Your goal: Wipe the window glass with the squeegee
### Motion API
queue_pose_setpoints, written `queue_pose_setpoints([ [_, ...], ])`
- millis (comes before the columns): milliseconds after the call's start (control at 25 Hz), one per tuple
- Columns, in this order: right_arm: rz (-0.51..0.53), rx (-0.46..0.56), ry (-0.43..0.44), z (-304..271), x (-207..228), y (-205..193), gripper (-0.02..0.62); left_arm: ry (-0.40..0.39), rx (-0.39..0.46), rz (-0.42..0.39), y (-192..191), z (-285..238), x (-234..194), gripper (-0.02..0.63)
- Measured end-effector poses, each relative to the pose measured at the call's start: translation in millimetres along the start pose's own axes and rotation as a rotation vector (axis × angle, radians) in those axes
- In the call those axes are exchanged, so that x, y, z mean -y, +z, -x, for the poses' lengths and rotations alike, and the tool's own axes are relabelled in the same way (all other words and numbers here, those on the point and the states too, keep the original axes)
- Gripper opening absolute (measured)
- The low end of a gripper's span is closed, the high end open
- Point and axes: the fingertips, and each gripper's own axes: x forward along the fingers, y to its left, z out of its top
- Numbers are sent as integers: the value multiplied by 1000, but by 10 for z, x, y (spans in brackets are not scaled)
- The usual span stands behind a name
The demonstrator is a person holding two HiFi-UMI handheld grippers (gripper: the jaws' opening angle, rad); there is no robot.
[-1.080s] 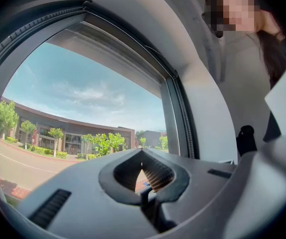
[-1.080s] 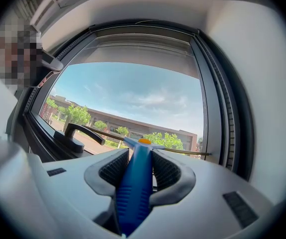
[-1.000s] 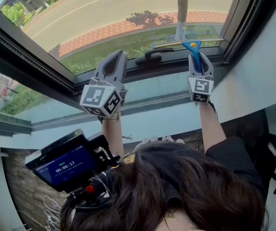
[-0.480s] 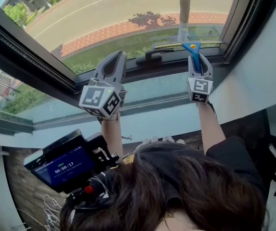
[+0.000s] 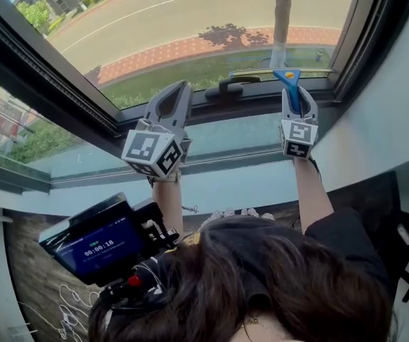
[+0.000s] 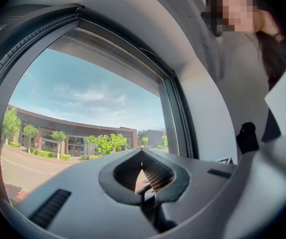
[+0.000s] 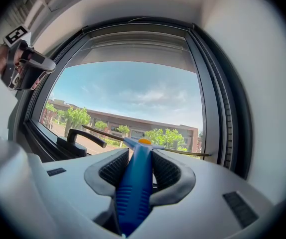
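My right gripper is shut on the blue handle of the squeegee. Its thin blade lies flat against the window glass, low on the pane near the bottom right corner. My left gripper is held up beside it to the left, its jaws closed together on nothing, just below the pane.
A black window handle sits on the bottom frame between the two grippers. The dark frame bounds the pane on the right, and a second pane lies to the left. A person stands at the right of the left gripper view.
The squeegee and my right gripper have shifted slightly right and down in view; the view has tilted a little. The left gripper keeps its place beside it.
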Motion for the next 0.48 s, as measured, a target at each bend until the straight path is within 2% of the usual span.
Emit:
queue_pose_setpoints([
  [240,-7,3,0,61,-65,252,140,34,6,29,-34,70,-96,2],
  [480,-14,-5,54,49,-177,506,140,69,-2,-1,-18,177,-104,2],
])
